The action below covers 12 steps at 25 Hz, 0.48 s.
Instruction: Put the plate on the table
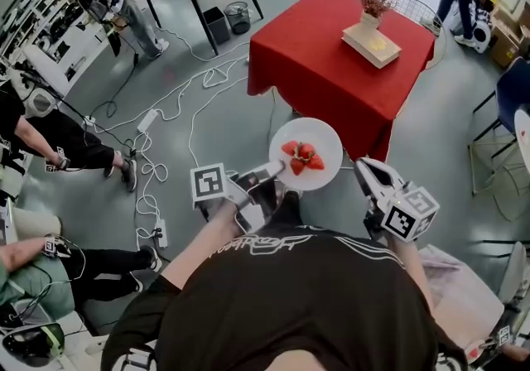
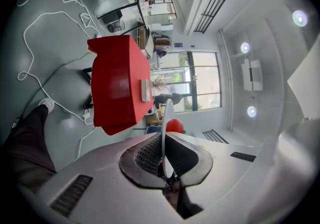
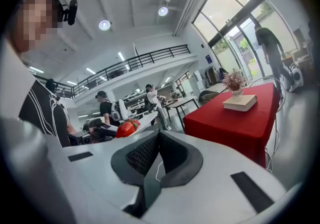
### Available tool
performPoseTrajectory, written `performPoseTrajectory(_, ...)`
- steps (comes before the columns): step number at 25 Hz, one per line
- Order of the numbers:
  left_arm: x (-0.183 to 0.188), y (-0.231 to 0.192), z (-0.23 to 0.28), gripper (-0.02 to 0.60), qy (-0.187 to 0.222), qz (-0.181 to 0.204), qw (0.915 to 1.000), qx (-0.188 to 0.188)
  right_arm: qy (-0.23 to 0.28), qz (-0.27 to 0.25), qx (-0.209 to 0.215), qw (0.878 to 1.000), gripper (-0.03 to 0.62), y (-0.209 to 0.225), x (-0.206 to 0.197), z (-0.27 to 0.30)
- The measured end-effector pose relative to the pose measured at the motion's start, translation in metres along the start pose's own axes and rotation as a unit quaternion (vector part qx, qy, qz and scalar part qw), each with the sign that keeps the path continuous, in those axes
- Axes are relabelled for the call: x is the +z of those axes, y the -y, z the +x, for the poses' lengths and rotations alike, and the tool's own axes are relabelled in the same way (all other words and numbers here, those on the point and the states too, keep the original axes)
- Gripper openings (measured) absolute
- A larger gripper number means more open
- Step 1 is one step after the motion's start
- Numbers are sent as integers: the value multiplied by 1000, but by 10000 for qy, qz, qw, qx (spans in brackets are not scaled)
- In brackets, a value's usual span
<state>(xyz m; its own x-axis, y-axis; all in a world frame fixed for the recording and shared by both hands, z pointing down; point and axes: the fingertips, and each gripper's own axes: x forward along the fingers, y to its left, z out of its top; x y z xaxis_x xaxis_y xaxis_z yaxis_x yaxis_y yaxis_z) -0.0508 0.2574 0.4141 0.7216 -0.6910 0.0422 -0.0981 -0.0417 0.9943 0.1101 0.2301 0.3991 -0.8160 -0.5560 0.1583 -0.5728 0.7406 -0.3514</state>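
Grey workshop floor [image 1: 190, 38] strewn with white cables [image 1: 178, 100] fills the head view, with a red-draped bench [image 1: 323, 55] in the upper middle.

Low in that view, the left tool [image 1: 277, 172] reaches level from the person's forearm, its jaws clamped on the near rim of a white plate [image 1: 321, 134] that carries strawberries [image 1: 302, 156]. The plate hangs above the floor, just short of the bench's near corner. The right tool [image 1: 364, 169] sits beside the plate's right edge, apart from it, tipped slightly down, with its jaws together on nothing.

Only the left gripper view shows the grip itself: the plate stands edge-on as a thin white sliver between the ribbed pads [image 2: 147, 155], a strawberry peeping past it.

From the right gripper view the berries show at left of centre. The bench lies to the right, bearing a book [image 3: 240, 102] and a vase of dried sprigs [image 3: 234, 82].
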Motion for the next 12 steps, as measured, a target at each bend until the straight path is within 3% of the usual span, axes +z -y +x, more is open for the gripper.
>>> performPoseTrajectory(12, 51, -13, 43, 15, -90, -208, 9996, 161, 2, 432, -188, 9989, 8, 55, 15, 37)
